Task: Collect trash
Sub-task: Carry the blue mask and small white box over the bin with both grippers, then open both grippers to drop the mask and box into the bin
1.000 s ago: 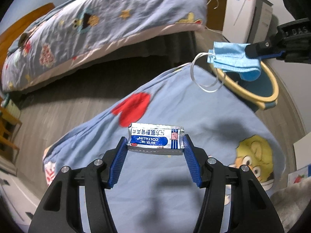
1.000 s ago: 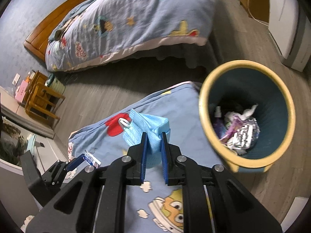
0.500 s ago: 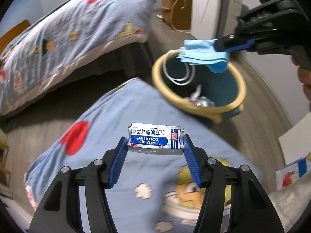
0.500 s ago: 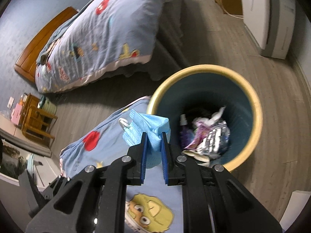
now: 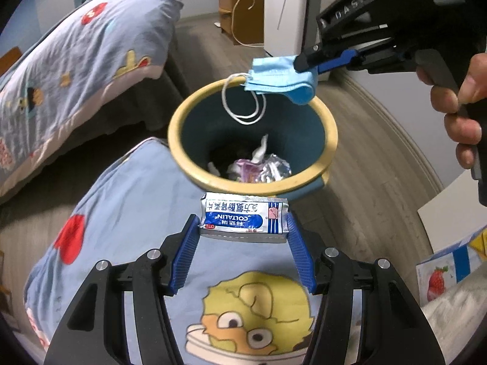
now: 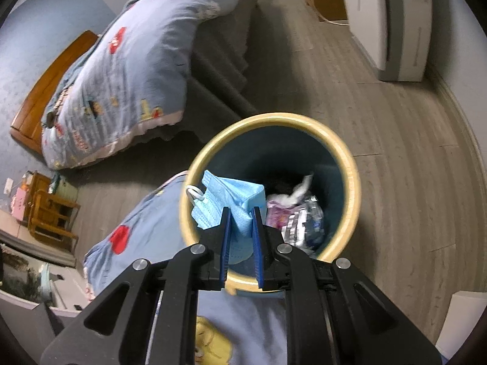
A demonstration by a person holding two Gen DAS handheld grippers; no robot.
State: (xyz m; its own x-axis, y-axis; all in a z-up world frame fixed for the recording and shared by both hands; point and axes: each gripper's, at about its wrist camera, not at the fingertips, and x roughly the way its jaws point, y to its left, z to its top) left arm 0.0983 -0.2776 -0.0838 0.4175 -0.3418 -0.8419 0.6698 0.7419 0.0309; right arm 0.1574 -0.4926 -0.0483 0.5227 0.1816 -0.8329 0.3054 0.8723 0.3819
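My left gripper (image 5: 242,223) is shut on a blue and white medicine packet (image 5: 243,220), held above the blue cartoon blanket (image 5: 131,213) just short of the bin. The blue bin with a yellow rim (image 5: 330,127) stands on the floor and holds crumpled wrappers (image 5: 261,167). My right gripper (image 6: 240,213) is shut on a light blue face mask (image 6: 228,203) and hangs it over the bin's (image 6: 353,179) open mouth. The mask (image 5: 280,74) and the right gripper (image 5: 307,60) also show in the left wrist view, above the bin's far rim.
A bed with a blue patterned duvet (image 6: 121,70) stands to the left. A white appliance (image 6: 404,24) and a wooden cabinet (image 5: 240,9) stand by the far wall. A strawberry carton (image 5: 450,261) lies at right. Wooden furniture (image 6: 45,210) sits at far left.
Both grippers have moved toward the bin. The mask now hangs over the bin's opening, and the packet has come up to the bin's near rim.
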